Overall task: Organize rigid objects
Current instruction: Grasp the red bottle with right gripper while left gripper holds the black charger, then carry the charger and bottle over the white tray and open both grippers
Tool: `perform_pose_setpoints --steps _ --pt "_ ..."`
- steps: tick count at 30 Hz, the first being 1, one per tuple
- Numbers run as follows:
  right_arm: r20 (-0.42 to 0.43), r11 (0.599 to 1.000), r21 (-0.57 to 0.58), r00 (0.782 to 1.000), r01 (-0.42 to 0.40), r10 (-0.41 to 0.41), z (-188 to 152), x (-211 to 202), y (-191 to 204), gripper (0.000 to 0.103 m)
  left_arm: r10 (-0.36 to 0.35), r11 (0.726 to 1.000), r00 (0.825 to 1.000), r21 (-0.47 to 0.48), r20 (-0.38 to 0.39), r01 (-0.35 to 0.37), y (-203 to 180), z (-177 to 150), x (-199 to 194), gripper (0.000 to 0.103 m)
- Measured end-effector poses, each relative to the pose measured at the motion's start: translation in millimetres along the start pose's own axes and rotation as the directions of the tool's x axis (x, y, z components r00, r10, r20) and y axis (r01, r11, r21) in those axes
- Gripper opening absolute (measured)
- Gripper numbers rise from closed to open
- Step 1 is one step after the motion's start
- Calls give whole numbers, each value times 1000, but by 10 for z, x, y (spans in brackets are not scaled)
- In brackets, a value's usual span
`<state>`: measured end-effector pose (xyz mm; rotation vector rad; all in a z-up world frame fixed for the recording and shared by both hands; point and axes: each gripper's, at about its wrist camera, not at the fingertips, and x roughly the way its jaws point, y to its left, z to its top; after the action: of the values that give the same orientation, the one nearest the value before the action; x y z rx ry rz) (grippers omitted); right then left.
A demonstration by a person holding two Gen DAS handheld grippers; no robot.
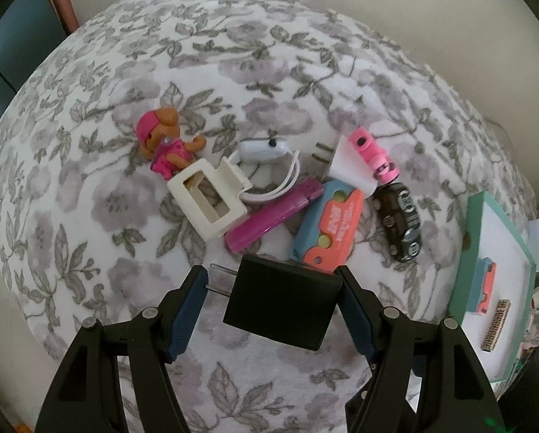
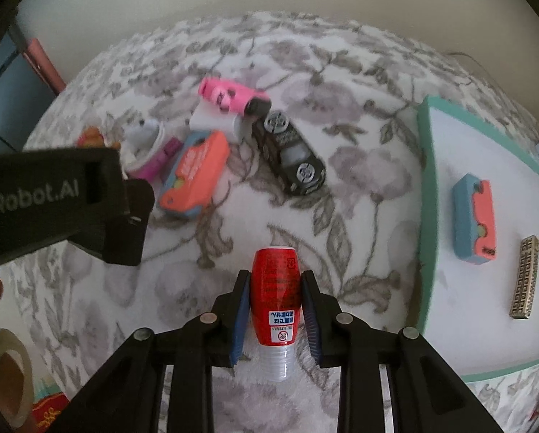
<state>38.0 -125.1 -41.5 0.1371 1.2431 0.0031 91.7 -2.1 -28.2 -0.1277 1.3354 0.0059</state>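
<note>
A black wall charger [image 1: 283,303] with two metal prongs sits between the fingers of my left gripper [image 1: 271,275], which is shut on it over the floral cover. My right gripper [image 2: 274,275] is shut on a small red-labelled bottle [image 2: 275,288] with a clear ribbed cap. Beyond lies a pile: a doll in pink [image 1: 164,140], a cream plastic frame [image 1: 208,198], a white cabled gadget [image 1: 265,148], a magenta stick [image 1: 273,216], a blue-and-coral case [image 1: 327,227], a white plug [image 1: 341,162], a pink toy [image 1: 374,155] and a black toy car [image 2: 291,155].
A teal-rimmed white tray [image 2: 424,180] stands at the right, holding another blue-and-coral case [image 2: 475,220] and a brass patterned bar [image 2: 525,278]. The left gripper's body [image 2: 70,198] fills the left of the right wrist view. A tape roll [image 2: 5,379] lies at the lower left.
</note>
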Motion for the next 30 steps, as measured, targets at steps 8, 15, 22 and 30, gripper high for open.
perform_pose_setpoints --steps 8,15,22,30 --pt "122 998 59 992 -24 17 157 -400 -230 29 -56 998 994 6 89 56 -96 27 -330 72" --pt "224 991 132 974 -12 -18 208 -805 -528 29 -97 995 982 30 161 93 -242 17 -597 72" --pt "228 957 286 968 40 -109 80 -965 -1168 29 -146 983 969 139 197 120 -707 -127 -673 72" --pt "124 867 446 944 222 -306 -182 -1010 -1999 29 -217 931 966 327 141 162 -1528 -484 -544 73"
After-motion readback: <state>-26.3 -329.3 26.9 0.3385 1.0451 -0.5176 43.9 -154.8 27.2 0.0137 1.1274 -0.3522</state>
